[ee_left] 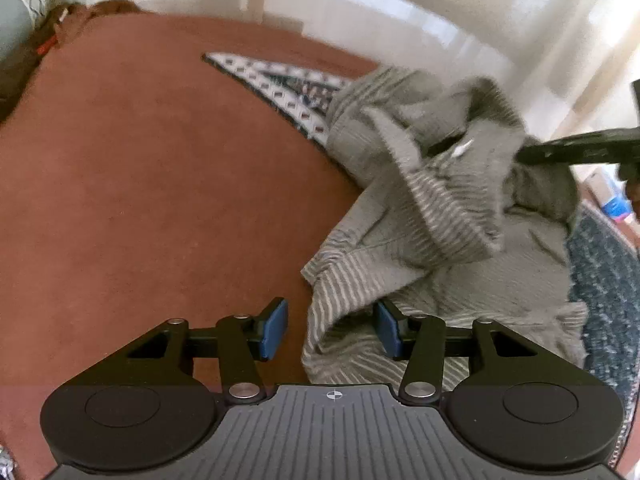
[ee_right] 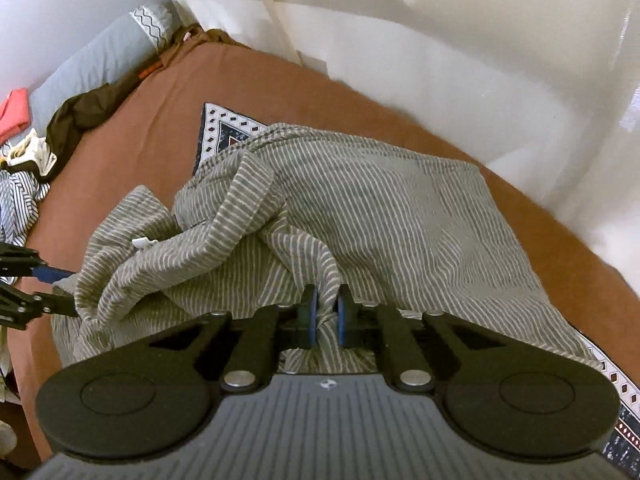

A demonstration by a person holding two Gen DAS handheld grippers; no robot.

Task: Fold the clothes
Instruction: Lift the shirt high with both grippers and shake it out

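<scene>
Fabric fills most of what your left wrist camera sees: the grey striped garment lies bunched on the right side of the rust-brown bed cover, with a hem fold running down between the pads of your left claw. That claw stands apart; its right blue pad sits against the cloth edge, its left pad is over bare cover, and nothing is pinched. Behind the garment a patterned cloth shows as a white-and-dark triangle. At the right edge, your right claw appears only as a dark bar reaching into the raised cloth, and from here you cannot tell how its jaws stand. A blue speckled rug shows beyond the bed's right side.

Your right wrist camera settles that: the right claw is clamped on a gathered ridge of the striped garment, blue pads pressed close with the cloth between them. This view shows the garment's far half lying fairly flat, the near-left part crumpled, with a small white tag on it. Your left claw enters at the left edge, fingers apart at the garment's border. The patterned cloth peeks out behind the garment. Only here do you see the heap of other clothes and the grey pillow at the bed's far left.
</scene>
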